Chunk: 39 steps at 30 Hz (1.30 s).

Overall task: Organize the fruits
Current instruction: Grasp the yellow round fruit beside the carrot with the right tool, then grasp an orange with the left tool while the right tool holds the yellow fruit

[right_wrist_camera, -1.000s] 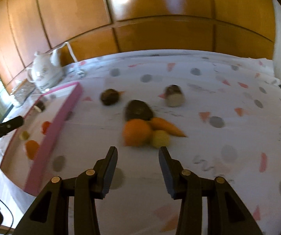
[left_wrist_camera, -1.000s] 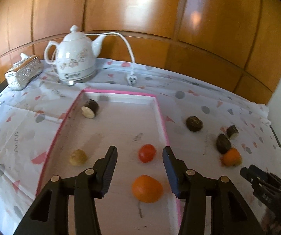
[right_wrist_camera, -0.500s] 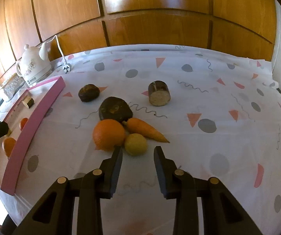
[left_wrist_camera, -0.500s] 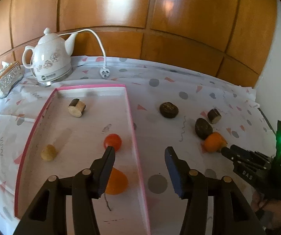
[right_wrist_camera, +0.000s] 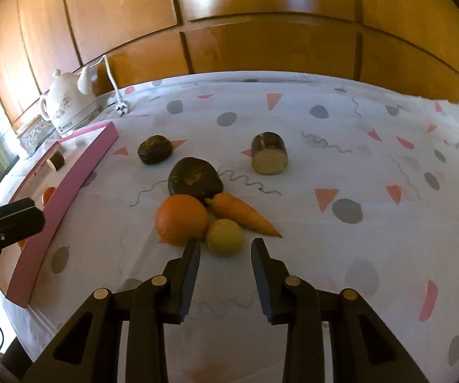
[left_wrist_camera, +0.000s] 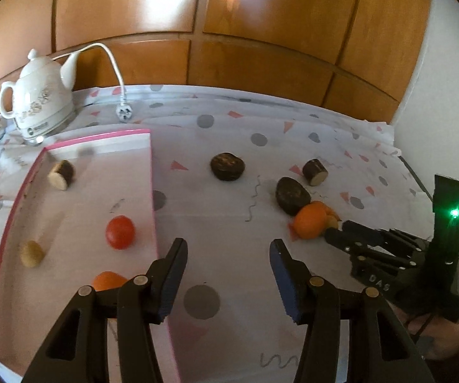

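Observation:
A pink-rimmed tray (left_wrist_camera: 152, 191) holds a tomato (left_wrist_camera: 120, 232), an orange (left_wrist_camera: 106, 281), a small yellowish fruit (left_wrist_camera: 31, 253) and a log-like piece (left_wrist_camera: 60, 175). My left gripper (left_wrist_camera: 227, 249) hangs open over the tablecloth just right of the tray's rim, holding nothing. On the cloth lie an orange (right_wrist_camera: 181, 218), a small yellow fruit (right_wrist_camera: 224, 236), a carrot (right_wrist_camera: 245, 215), two dark lumps (right_wrist_camera: 195, 178) (right_wrist_camera: 155, 149) and a cut log piece (right_wrist_camera: 269, 158). My right gripper (right_wrist_camera: 226, 244) has its jaws narrowed, tips either side of the yellow fruit's near edge, with gaps showing.
A white kettle (left_wrist_camera: 37, 102) with its cord and plug (left_wrist_camera: 124, 113) stands at the back left, next to a patterned box (right_wrist_camera: 34, 134). Wooden panelling backs the table. The left gripper (right_wrist_camera: 5, 223) shows at the left edge of the right wrist view.
My left gripper swung right, from above the tray's fruits to the cloth beside its rim. My right gripper narrowed its jaws and came up close to the yellow fruit.

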Each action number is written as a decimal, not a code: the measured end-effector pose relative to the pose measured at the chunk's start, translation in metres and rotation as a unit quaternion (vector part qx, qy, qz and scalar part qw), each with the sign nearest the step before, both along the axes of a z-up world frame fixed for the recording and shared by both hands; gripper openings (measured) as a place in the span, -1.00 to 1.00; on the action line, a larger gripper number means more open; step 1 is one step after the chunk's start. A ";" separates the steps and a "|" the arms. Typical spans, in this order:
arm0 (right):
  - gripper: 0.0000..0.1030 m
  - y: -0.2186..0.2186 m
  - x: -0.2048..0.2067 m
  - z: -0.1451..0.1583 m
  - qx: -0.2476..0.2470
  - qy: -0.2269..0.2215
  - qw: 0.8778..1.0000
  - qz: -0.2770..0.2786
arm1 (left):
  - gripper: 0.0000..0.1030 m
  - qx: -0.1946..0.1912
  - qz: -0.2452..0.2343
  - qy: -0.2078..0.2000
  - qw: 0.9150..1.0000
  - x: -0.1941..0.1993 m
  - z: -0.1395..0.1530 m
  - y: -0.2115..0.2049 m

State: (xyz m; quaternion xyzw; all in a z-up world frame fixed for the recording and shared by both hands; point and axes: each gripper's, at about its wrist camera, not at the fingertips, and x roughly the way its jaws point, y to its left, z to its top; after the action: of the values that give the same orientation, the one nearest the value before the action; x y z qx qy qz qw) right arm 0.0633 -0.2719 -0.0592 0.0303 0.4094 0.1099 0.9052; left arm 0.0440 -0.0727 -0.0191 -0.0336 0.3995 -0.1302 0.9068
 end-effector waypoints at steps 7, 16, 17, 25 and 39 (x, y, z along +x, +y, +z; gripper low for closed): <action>-0.44 0.002 0.011 -0.006 -0.010 -0.001 1.000 0.001 | 0.05 -0.008 -0.017 0.007 1.000 0.008 -0.005 -0.012; -0.51 -0.002 0.012 -0.010 0.000 0.003 1.000 -0.007 | 0.08 -0.033 -0.044 0.021 0.998 0.022 -0.007 -0.027; -0.51 -0.005 0.010 -0.011 -0.001 0.003 1.000 -0.013 | 0.09 -0.035 -0.049 0.019 0.998 0.023 -0.007 -0.031; -0.51 -0.022 -0.001 -0.011 -0.022 -0.002 0.999 -0.044 | 0.13 -0.031 -0.083 0.026 0.996 0.032 -0.012 -0.063; -0.51 -0.029 -0.004 -0.014 0.002 -0.010 0.998 -0.061 | 0.12 -0.011 -0.085 0.043 0.995 0.051 -0.038 -0.101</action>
State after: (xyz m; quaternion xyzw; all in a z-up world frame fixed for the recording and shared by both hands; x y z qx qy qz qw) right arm 0.0591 -0.3014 -0.0732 0.0556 0.3971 0.0552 0.9144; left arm 0.0947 -0.1740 -0.0569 -0.0147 0.4376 -0.2100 0.8742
